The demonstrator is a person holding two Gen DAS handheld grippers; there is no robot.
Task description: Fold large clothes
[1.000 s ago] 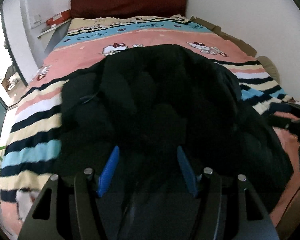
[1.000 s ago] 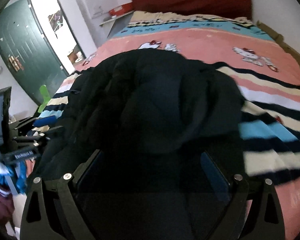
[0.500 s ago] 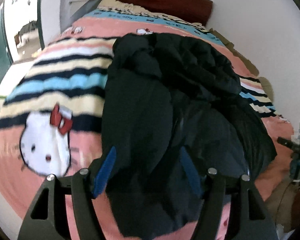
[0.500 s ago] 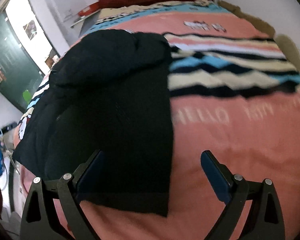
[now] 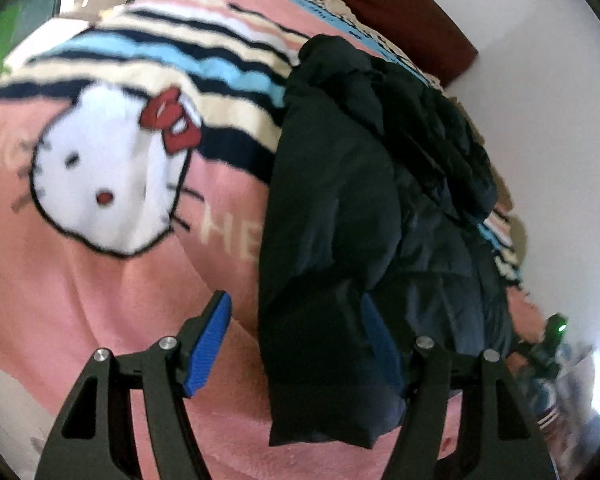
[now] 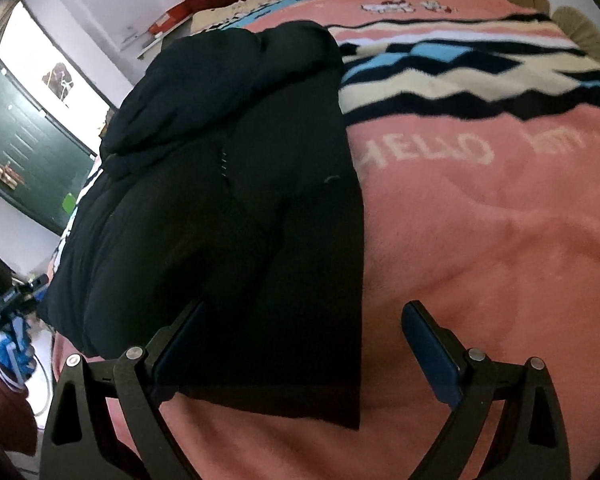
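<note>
Black padded jacket draped lengthwise up the frame on the pink blanket, hem nearest, bulk bunched toward the upper right. In the left wrist view, left gripper spread wide, hem corner between the blue pads, unpinched. In the right wrist view, right gripper equally agape, jacket edge lower centre-left; neither clearly nearer.

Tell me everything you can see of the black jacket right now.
The jacket is black, puffy and quilted-looking, lying crumpled lengthwise on the pink blanket. Its far end is bunched into a mound; the near end lies flatter with a straight hem. That near end sits between the fingers of both open grippers, left and right; neither clamps it.
</note>
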